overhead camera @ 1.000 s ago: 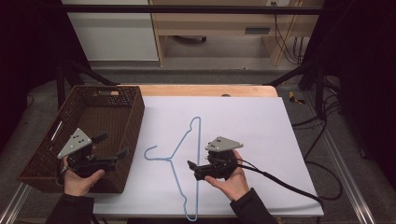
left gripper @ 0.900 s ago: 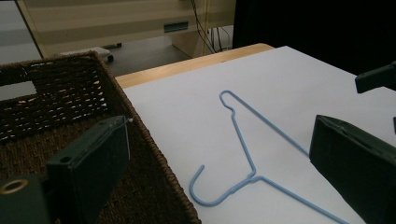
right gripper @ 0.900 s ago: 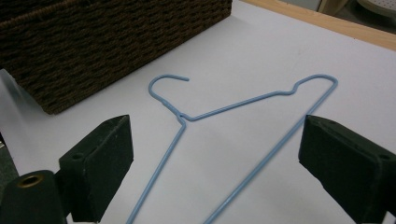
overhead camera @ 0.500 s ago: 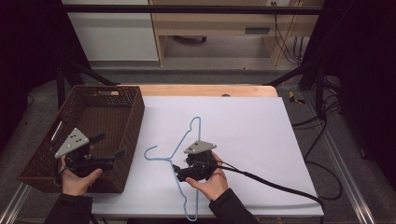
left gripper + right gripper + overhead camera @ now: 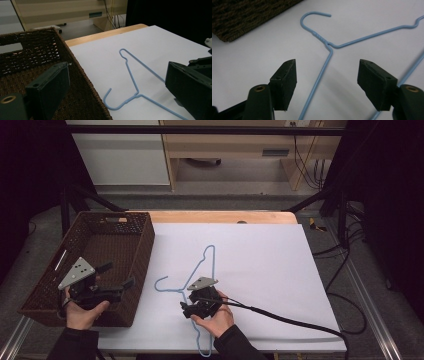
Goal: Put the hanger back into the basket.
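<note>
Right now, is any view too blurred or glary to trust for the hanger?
High view: sharp, evenly lit, white table glare-free. Right gripper view: hanger crisp near its neck, softer at the edges, with a faint shadow beside the wire. Left gripper view: near fingers slightly soft, hanger clear.

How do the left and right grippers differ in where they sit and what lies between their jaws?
The left gripper hovers over the wicker basket, jaws apart with nothing between them. The right gripper sits low over the white sheet, jaws straddling the blue hanger's wire without pinching it, and has just been closing. Both are hand-held and open.

High view overhead facing forward, gripper views close, sharing blue hanger (image 5: 200, 285)
</note>
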